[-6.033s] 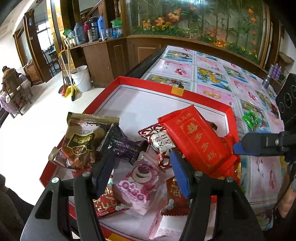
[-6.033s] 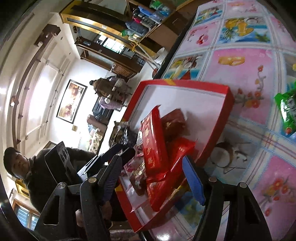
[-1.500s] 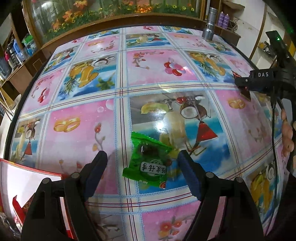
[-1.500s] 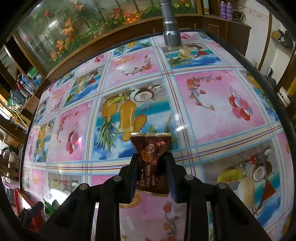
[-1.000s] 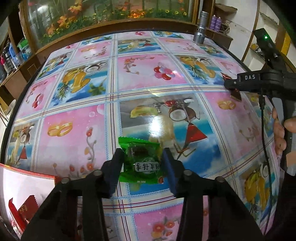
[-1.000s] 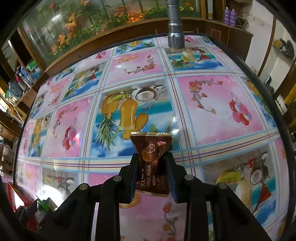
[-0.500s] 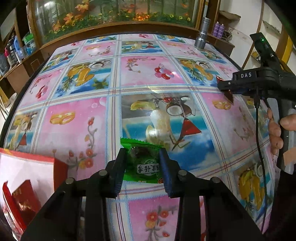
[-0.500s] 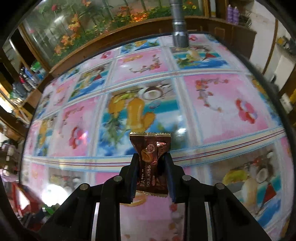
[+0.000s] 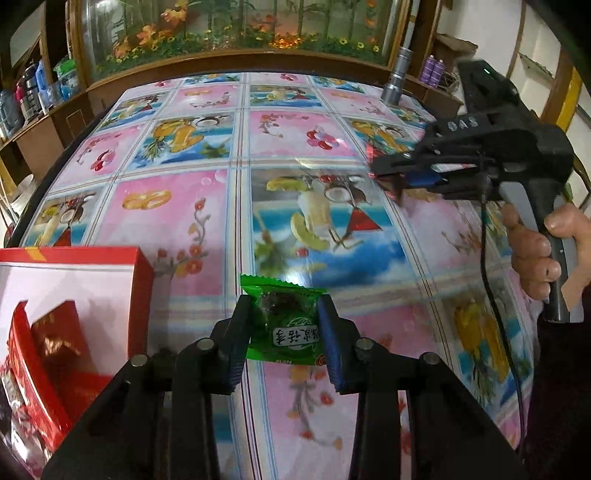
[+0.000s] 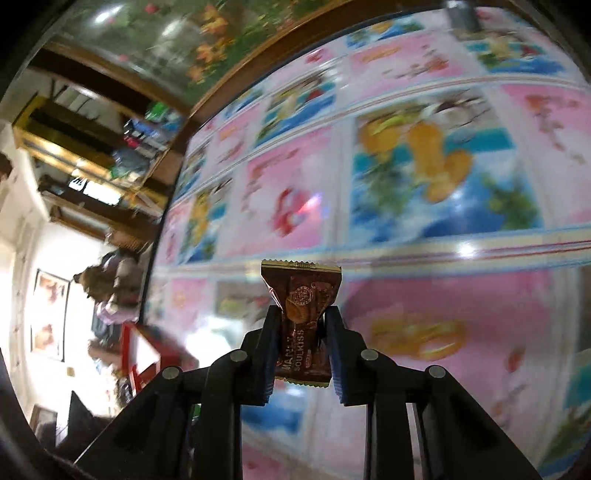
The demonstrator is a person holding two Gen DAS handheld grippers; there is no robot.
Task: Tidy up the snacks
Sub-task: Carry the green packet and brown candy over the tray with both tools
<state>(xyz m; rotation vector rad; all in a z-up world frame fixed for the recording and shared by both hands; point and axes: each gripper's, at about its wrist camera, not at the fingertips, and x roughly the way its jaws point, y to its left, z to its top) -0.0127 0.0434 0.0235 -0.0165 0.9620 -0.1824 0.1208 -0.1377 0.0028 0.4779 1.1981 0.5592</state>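
Note:
My left gripper (image 9: 284, 317) is shut on a green candy packet (image 9: 286, 325) and holds it above the patterned table, just right of the red snack box (image 9: 142, 277). The box holds red packets (image 9: 55, 354) and shows at the lower left. My right gripper (image 10: 301, 325) is shut on a brown chocolate packet (image 10: 301, 299) and holds it off the table. The right gripper also shows in the left wrist view (image 9: 391, 177), to the right, with the hand on its handle. The red box shows blurred at the lower left of the right wrist view (image 10: 147, 350).
The table has a glossy cloth of pink and blue fruit tiles (image 9: 303, 206). A metal flashlight (image 9: 395, 81) stands at its far right edge. A wooden cabinet with a flower-painted glass front (image 9: 229, 33) runs behind the table. A seated person (image 10: 114, 280) is far left.
My left gripper closed on the green packet and lifted it toward the red box. My right gripper, still holding the brown packet, swung left; its view is now motion-blurred.

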